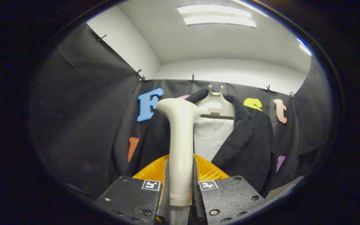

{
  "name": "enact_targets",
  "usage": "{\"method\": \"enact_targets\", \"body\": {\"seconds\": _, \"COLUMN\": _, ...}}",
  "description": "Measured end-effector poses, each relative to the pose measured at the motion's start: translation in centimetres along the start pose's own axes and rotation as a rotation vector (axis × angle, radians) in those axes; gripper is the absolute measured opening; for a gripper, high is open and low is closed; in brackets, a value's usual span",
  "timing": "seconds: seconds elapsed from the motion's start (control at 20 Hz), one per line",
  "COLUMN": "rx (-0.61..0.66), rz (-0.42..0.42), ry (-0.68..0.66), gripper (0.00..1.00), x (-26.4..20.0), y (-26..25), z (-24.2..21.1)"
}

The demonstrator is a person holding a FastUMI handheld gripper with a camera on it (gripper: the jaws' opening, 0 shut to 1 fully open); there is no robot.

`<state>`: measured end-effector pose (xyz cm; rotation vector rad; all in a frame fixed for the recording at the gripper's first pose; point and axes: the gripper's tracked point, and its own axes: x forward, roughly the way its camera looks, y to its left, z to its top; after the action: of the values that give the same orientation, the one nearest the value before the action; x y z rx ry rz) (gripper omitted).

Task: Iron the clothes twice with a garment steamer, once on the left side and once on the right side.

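Both jaws against garment steamer (180, 147).

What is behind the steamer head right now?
Behind the steamer, gripped between the gripper fingers, hangs the dark jacket on a white hanger. The steamer covers part of the jacket's left front, so the fabric there cannot be seen.

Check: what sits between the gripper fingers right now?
The cream garment steamer handle, upright, clamped by both fingers in the gripper view; the black jacket hangs beyond.
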<state>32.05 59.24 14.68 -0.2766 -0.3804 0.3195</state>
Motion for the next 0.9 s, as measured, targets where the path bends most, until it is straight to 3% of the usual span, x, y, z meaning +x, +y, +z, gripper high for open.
{"method": "enact_targets", "body": {"seconds": 0.9, "rx": 0.014, "rz": 0.003, "ry": 0.166, "gripper": 0.31, "x": -5.8, "y": -0.6, "z": -5.8}}
